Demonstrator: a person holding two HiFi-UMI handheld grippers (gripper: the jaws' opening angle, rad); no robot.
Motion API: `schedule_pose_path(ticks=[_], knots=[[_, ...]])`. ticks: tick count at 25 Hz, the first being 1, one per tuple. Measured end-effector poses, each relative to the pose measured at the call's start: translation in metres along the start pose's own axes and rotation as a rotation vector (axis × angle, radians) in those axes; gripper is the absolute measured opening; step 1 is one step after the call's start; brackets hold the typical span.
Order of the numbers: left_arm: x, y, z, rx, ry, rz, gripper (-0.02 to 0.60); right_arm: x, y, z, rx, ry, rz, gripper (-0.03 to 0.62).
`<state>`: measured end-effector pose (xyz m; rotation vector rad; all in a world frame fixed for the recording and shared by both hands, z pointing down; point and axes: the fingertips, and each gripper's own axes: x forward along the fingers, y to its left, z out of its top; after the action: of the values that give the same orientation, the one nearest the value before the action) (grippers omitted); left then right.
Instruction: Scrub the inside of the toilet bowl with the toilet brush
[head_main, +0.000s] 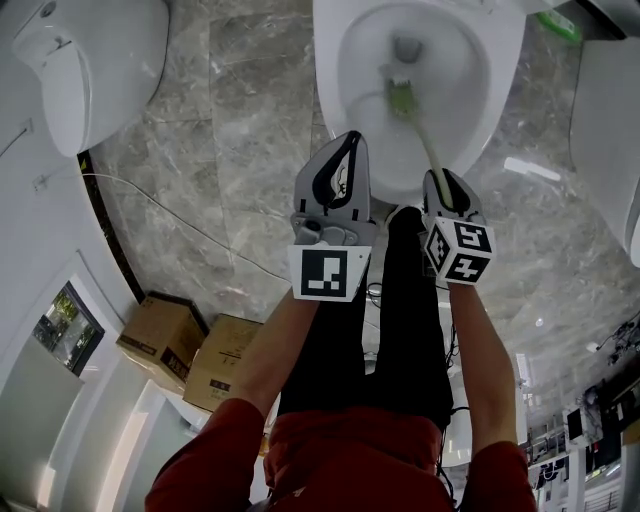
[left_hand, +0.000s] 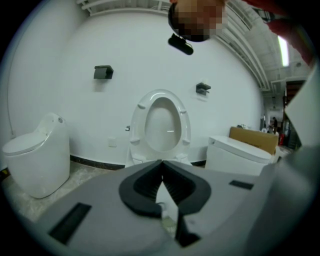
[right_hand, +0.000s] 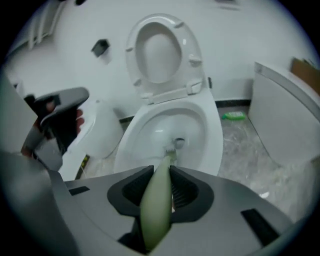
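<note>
Grey marble floor (head_main: 230, 130) lies around the white toilet bowl (head_main: 345, 100), and its seat is lifted up toward the wall. The right gripper (head_main: 445, 182) has its jaws pressed on the pale green handle of the toilet brush (head_main: 403, 98), whose head is down inside the bowl, close to the drain hole. The left gripper (head_main: 347, 140) is just beside it, above the front rim of the bowl, with its jaws closed together and nothing between them.
</note>
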<state>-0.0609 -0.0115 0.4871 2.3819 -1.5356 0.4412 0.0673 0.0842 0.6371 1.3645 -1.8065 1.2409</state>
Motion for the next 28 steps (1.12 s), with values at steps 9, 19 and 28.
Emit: schedule_pose_path(ticks=[9,19,28], knots=[[-0.006,0.033,0.013,0.044,-0.008,0.059,0.000,0.033,0.016,0.029,0.804,-0.140,0.022,0.095],[-0.024,0.102,0.018,0.046,-0.031,0.203,0.000,0.052,0.035,0.084,1.421,-0.319,0.117,0.095],[-0.024,0.098,0.013,0.045,-0.018,0.185,0.000,0.063,0.033,0.076,1.552,-0.366,0.111,0.095]])
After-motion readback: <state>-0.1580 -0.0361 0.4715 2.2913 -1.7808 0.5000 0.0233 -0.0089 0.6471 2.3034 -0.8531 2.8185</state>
